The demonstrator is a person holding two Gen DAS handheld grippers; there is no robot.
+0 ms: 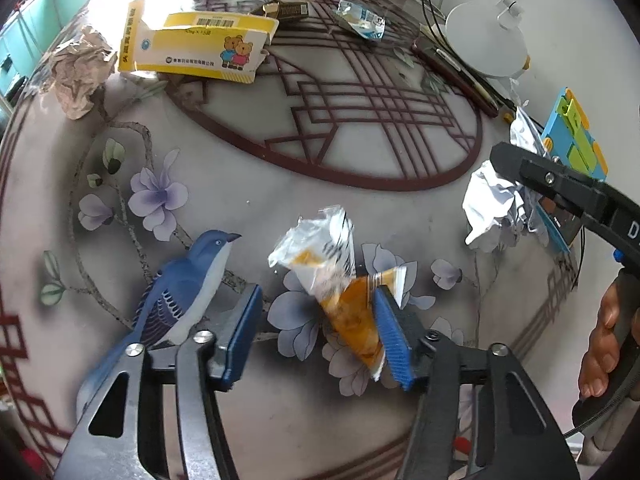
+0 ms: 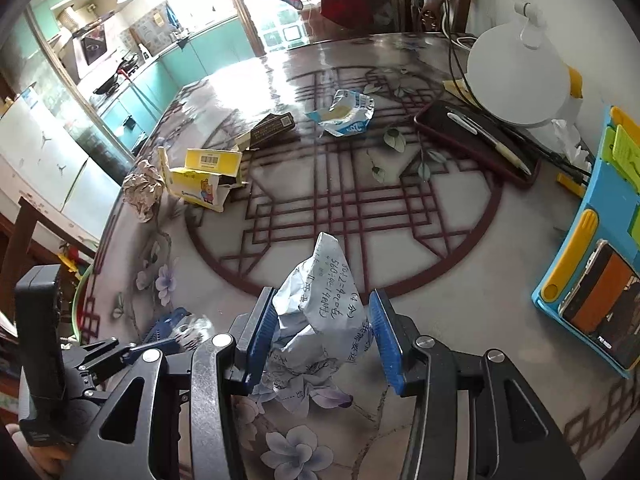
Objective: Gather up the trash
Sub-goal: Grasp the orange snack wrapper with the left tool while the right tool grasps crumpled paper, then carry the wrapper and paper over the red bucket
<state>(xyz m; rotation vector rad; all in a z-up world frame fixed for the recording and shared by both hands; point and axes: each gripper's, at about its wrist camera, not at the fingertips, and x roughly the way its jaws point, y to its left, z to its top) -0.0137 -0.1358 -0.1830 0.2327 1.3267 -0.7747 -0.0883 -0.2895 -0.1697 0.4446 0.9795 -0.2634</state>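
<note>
right wrist view, right tongs gripping crumpled paper, floral table, teal kitchen

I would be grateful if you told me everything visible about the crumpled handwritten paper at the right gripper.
The crumpled paper is a white sheet with dark handwriting, balled and creased, one peak standing up. It sits between the blue pads of the right gripper, the left pad against it and the right close beside, its lower folds hanging toward the flowered tabletop.
</note>
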